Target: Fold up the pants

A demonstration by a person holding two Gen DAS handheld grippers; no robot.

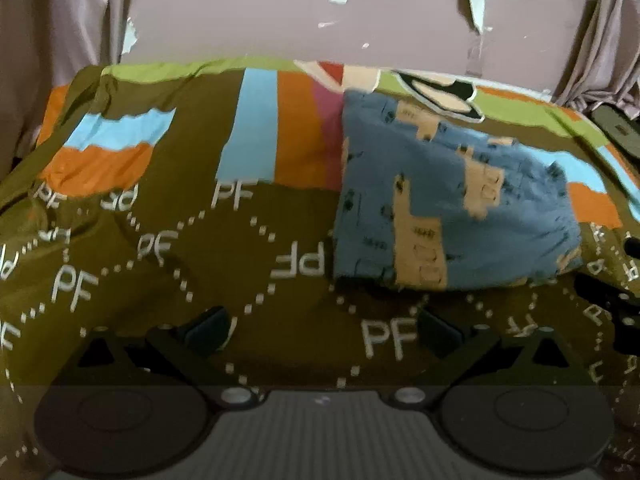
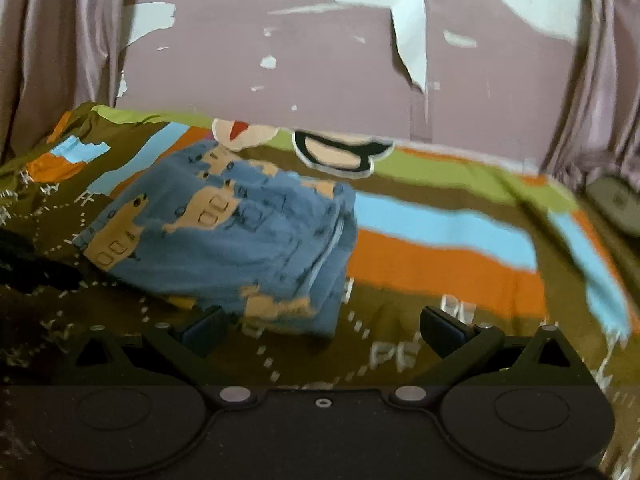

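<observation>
Blue pants (image 1: 448, 200) lie folded in a compact stack on the olive bedspread (image 1: 168, 280), toward its far edge below the peeling wall (image 1: 320, 20). Bare spread lies open on both sides. The left gripper (image 1: 324, 330) and right gripper (image 2: 322, 330) both gape wide, empty, just short of the near hem. Motion blur smears the print. Only the right view shows the stack's layered side edge (image 2: 332, 264); a dark shape at the left view's right rim may be the other gripper.
</observation>
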